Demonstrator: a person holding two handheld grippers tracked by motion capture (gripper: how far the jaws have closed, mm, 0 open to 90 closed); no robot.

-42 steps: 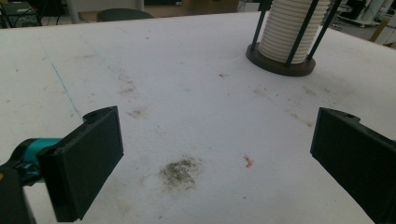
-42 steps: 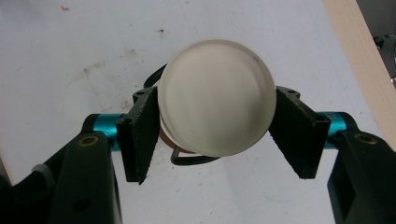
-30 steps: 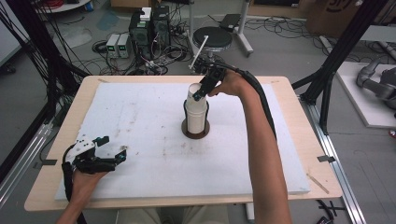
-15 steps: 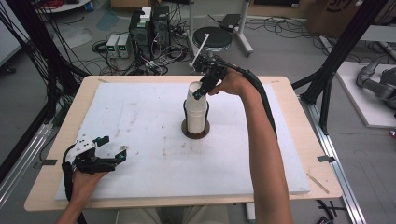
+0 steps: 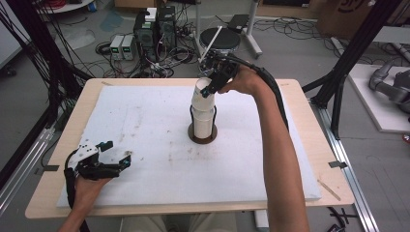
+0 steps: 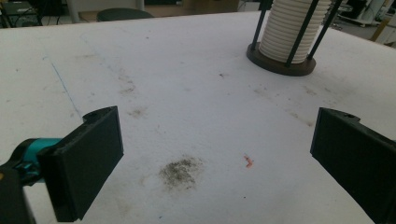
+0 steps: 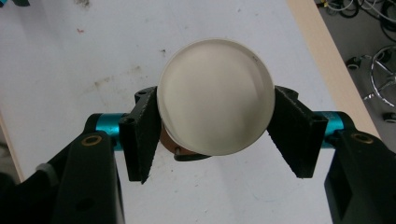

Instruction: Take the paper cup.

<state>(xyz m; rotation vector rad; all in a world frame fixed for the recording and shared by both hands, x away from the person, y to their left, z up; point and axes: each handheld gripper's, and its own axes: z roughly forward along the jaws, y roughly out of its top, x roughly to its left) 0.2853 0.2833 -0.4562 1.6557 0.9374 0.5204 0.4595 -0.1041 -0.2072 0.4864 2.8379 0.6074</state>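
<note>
High view over the work table: the right gripper (image 5: 211, 90), held in a person's right hand, is clamped across the top white paper cup (image 5: 204, 97) of a stack of cups (image 5: 203, 121) standing in a round brown-based holder (image 5: 202, 137) near the middle of the white foam mat (image 5: 145, 121), somewhat toward its far edge. The gripped cup sits tilted and partly raised above the rest, yet its lower part is nested among the holder's thin dark upright rods (image 6: 299, 35). From the right gripper view, the two black jaws press on opposite sides of the cup's rim, the open mouth (image 7: 215, 95) facing the camera and the brown base peeking out below. Near the mat's front left corner, the left gripper (image 5: 112, 159) rests low over the mat, its jaws spread wide with nothing between them; the left gripper view looks across the stained mat toward the ribbed stack and its holder. The step in hand appears to be pulling a single cup off the stack. The next move would likely call for a straight upward lift until the cup clears the rods and the cup beneath, with the grip kept gentle enough not to crush the thin rim, and a watch for a second cup riding up with it.
</note>
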